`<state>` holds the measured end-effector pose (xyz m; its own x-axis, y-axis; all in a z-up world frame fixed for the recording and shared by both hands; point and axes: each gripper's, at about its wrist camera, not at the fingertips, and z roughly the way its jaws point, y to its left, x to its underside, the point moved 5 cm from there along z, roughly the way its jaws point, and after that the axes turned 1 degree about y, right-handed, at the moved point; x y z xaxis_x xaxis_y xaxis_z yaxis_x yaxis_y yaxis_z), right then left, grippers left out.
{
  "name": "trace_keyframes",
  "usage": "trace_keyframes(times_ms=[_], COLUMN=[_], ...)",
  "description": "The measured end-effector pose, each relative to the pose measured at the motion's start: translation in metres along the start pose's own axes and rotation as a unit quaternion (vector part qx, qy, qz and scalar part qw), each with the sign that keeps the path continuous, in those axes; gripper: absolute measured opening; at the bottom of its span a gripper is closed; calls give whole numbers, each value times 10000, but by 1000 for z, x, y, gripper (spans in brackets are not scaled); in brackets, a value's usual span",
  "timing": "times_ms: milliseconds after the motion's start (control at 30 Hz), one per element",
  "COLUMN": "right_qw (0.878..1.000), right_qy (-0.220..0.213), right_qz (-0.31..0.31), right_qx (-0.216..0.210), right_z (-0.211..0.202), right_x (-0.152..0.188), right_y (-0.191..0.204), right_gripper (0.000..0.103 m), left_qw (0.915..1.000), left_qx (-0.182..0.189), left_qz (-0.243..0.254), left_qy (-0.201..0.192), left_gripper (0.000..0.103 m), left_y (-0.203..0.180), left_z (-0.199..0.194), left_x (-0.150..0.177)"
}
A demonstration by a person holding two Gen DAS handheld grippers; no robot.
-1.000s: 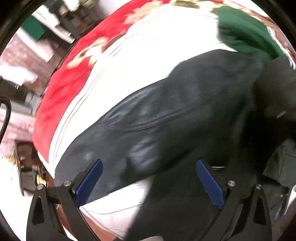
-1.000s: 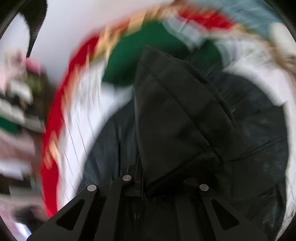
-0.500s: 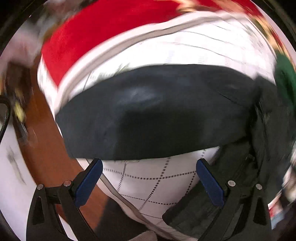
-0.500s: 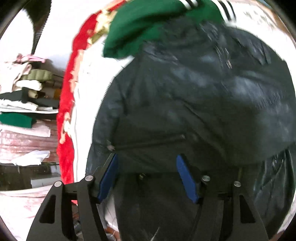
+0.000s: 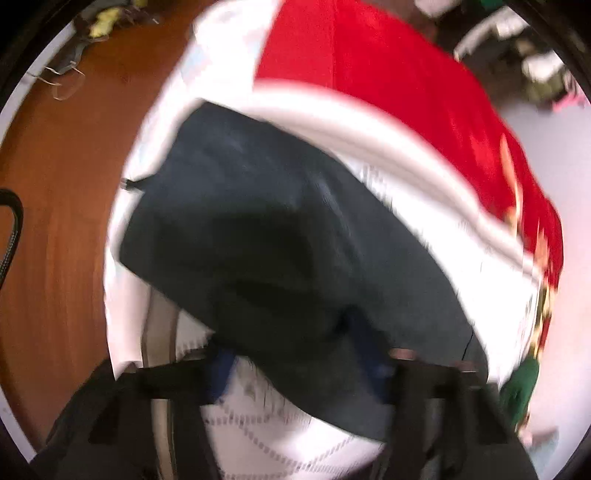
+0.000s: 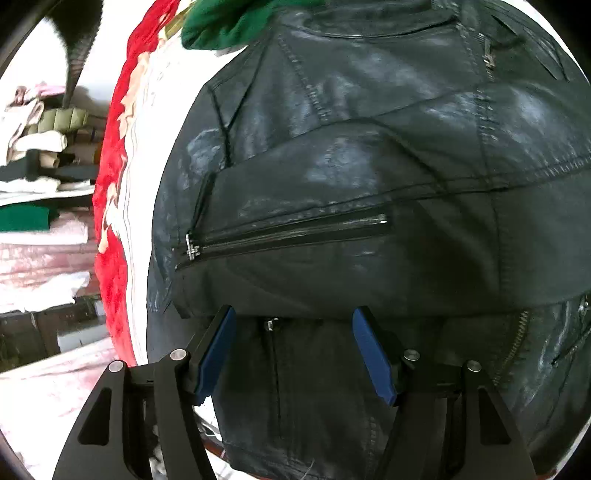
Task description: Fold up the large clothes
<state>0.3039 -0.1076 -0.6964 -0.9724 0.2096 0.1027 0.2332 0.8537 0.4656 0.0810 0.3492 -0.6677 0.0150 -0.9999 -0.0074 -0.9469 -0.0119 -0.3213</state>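
A black leather jacket (image 6: 369, 166) with a zip pocket lies on a white quilted cloth (image 6: 147, 155) with a red border. My right gripper (image 6: 295, 332) is open, blue pads apart, just above the jacket's folded edge, holding nothing. In the blurred left wrist view a black sleeve or flap of the jacket (image 5: 277, 240) lies on the white cloth (image 5: 280, 435). My left gripper (image 5: 299, 354) is down at the flap's near edge, its blue pads partly hidden by the fabric between them; whether it grips is unclear.
A green garment (image 6: 225, 26) lies at the jacket's far end. The red border (image 5: 388, 81) hangs over the table edge. Brown wooden floor (image 5: 55, 184) is to the left. Shelves with folded clothes (image 6: 33, 177) stand on the right gripper's left.
The left gripper swung and dropped onto the black flap, its pads closing in around the fabric. The right gripper let go earlier and now hovers open, closer to the jacket.
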Motion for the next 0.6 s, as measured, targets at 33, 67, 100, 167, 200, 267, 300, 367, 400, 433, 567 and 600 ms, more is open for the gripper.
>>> trace_keyframes(times_ms=[33, 67, 100, 167, 200, 267, 300, 367, 400, 433, 567, 600], right_qw=[10000, 9999, 9996, 9991, 9987, 9985, 9985, 9986, 9987, 9986, 9983, 9983], right_qy=[11, 26, 51, 80, 90, 110, 134, 194, 221, 255, 281, 292], right_qz=[-74, -161, -260, -405, -477, -511, -503, -451, -429, -415, -403, -397], right_qx=[32, 44, 49, 112, 130, 145, 148, 175, 190, 216, 300, 323], right_z=[2, 3, 5, 7, 9, 11, 13, 18, 21, 24, 33, 35], right_x=[0, 0, 1, 1, 3, 5, 6, 7, 8, 9, 10, 10], right_y=[4, 7, 11, 19, 21, 22, 22, 20, 20, 19, 19, 20], right_gripper=[68, 68, 68, 68, 68, 68, 68, 68, 68, 68, 68, 68], left_qw=[9998, 9995, 9989, 9961, 9928, 9873, 9851, 9831, 9825, 9807, 9668, 9646], left_qx=[69, 142, 284, 590, 853, 1238, 1420, 1691, 1784, 1941, 2492, 2556], left_qz=[-53, -27, 56, 319, 488, 677, 663, 463, 344, 104, -560, -636], left_qy=[-189, -275, -366, -572, -678, -735, -707, -520, -404, -209, 102, 91], left_gripper=[19, 12, 10, 8, 7, 7, 7, 11, 12, 14, 17, 17], left_y=[-2, -13, -17, -35, -44, -59, -59, -52, -51, -43, -37, -40], left_z=[-4, -9, -12, -23, -28, -32, -30, -17, -11, 2, 37, 38], left_x=[-13, -5, -11, -11, -16, -15, -13, -14, -14, -19, -33, -30])
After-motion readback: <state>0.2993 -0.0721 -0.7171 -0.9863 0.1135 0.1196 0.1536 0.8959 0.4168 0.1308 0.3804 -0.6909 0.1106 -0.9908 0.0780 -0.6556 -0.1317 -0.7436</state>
